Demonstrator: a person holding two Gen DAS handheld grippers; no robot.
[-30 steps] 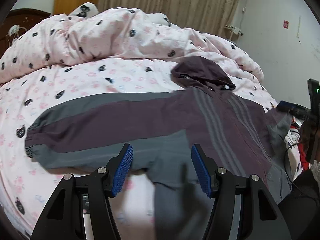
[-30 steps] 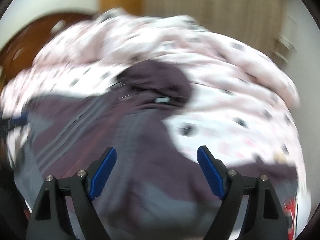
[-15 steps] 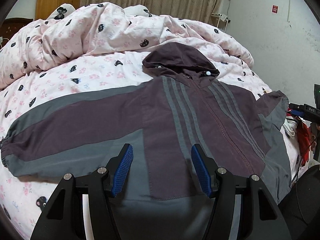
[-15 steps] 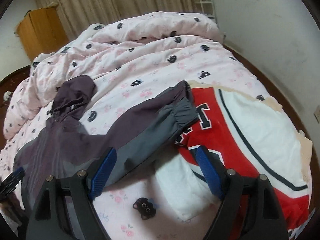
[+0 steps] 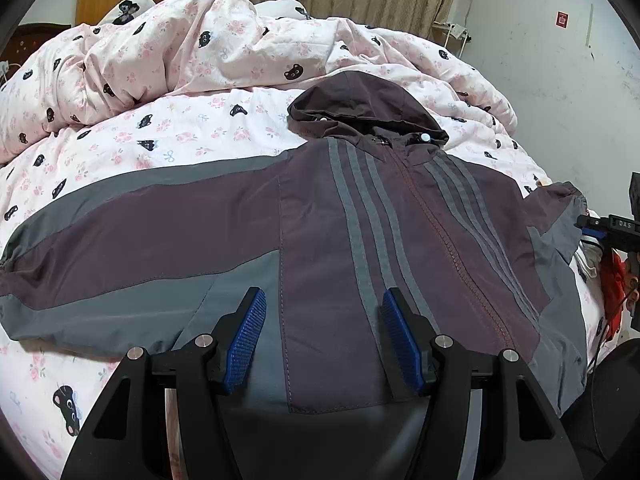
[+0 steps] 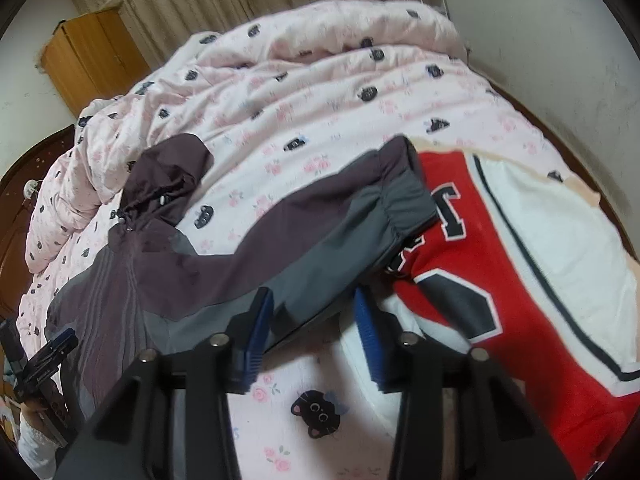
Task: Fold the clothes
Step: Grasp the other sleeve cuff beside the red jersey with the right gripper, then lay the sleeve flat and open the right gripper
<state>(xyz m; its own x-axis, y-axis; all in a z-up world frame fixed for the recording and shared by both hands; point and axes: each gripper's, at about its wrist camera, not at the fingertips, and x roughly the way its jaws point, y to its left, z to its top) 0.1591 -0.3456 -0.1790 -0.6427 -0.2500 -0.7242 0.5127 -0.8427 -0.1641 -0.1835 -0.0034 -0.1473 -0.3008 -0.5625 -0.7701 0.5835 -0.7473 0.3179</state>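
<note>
A maroon and grey hooded jacket (image 5: 332, 232) lies flat, front up, on the bed, with its sleeves spread out. My left gripper (image 5: 322, 336) is open and empty, just above the jacket's lower front. In the right wrist view the jacket's right sleeve (image 6: 320, 240) reaches out to a gathered cuff (image 6: 404, 196) that rests on a red and white jersey (image 6: 540, 264). My right gripper (image 6: 314, 334) hovers at the sleeve's lower edge, with its jaws partly closed around a gap and nothing gripped.
The bed has a pink floral sheet (image 5: 180, 136) with black cat prints and a bunched duvet (image 5: 192, 40) at the back. A white wall (image 5: 560, 80) stands on the right and a wooden wardrobe (image 6: 88, 56) at the far left. My right gripper shows at the left wrist view's right edge (image 5: 612, 228).
My left gripper moved in over the jacket's front. My right gripper swung from the jacket body to the right sleeve, came closer to it, and its jaws narrowed.
</note>
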